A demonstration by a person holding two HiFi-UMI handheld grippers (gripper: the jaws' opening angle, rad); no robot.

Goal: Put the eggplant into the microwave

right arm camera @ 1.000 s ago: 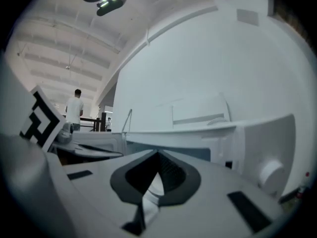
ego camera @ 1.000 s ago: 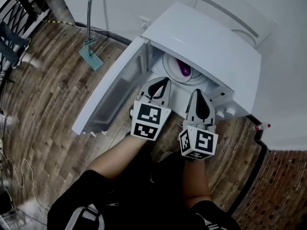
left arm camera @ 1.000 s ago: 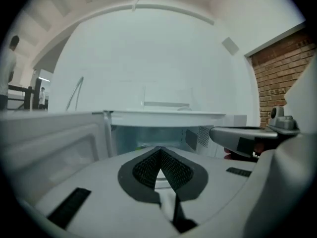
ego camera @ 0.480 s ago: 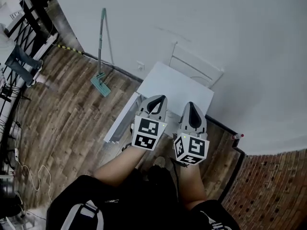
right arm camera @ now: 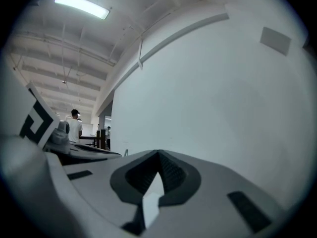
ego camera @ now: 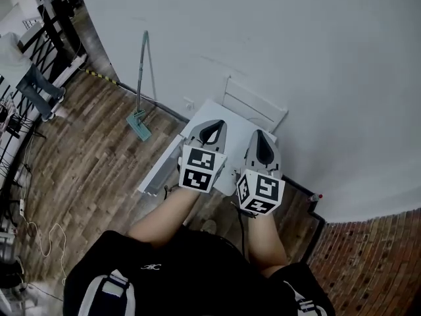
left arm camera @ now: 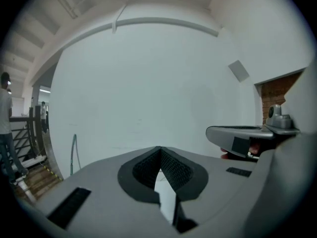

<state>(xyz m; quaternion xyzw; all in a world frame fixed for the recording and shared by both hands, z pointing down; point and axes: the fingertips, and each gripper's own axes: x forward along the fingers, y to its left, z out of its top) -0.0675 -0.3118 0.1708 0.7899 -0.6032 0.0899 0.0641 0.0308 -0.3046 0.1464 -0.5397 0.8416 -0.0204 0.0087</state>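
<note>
Left gripper (ego camera: 212,125) and right gripper (ego camera: 260,135), ribbed black pads (left arm camera: 174,170) shut together and empty, hung above the boxy white microwave (ego camera: 233,141).

wood-plank floor (ego camera: 85,163), matt wht wall (ego camera: 296,45), rough brick (ego camera: 375,255), smooth wht microwave (ego camera: 230,129)

Open hall: beamed ceiling (right arm camera: 74,48), wood floor (ego camera: 85,150)

**White microwave standing with its door open**

A white, box-shaped microwave (ego camera: 231,137) sits low on the wood floor against a white wall, seen from steeply above. Its door (ego camera: 160,170) hangs open to the left. The inside is hidden from this angle.
</note>
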